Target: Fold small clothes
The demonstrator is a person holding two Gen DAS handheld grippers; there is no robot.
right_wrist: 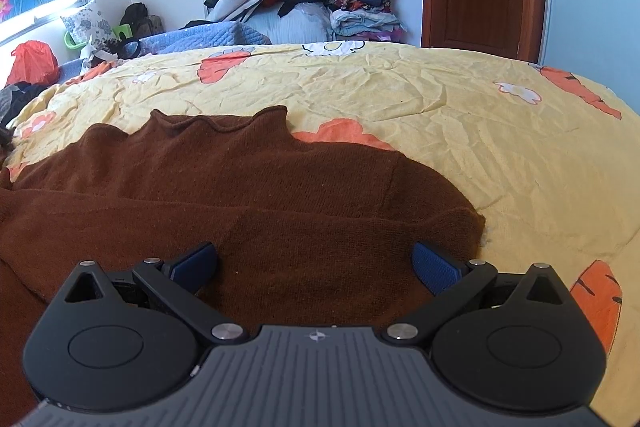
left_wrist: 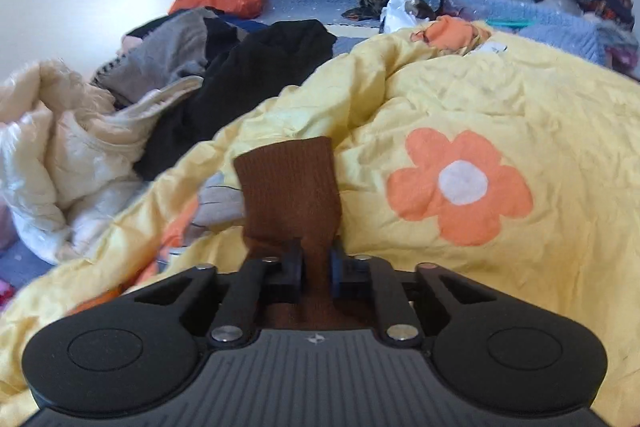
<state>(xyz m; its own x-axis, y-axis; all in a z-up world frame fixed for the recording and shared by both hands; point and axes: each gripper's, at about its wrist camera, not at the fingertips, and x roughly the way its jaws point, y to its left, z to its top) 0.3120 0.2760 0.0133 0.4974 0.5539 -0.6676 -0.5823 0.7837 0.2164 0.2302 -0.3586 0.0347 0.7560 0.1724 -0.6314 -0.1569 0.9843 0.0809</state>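
In the left wrist view, the left gripper [left_wrist: 316,263] was closed tight on a brown ribbed sleeve cuff [left_wrist: 290,183], which stood up from the jaws at lower centre of the frame, above the yellow flowered quilt [left_wrist: 520,107]. A heap of black and grey garments [left_wrist: 240,67] lay at upper left, well apart from the work. For a clean fold, the cuff should probably be kept pinched flat and carried across the body in one level sweep, so that the sleeve lies straight rather than bunched. In the right wrist view, the right gripper [right_wrist: 316,263] was spread wide and held nothing; its blue pads [right_wrist: 436,267] sat just over the knit. The brown sweater [right_wrist: 240,187] lay spread on the quilt across the centre and left of the frame, collar toward the top, with the near sleeve already lying across the chest. The free gripper would best pin or smooth the folded edge at lower right while the held sleeve was laid over. Slack knit was likely to drag and wrinkle if pulled fast.
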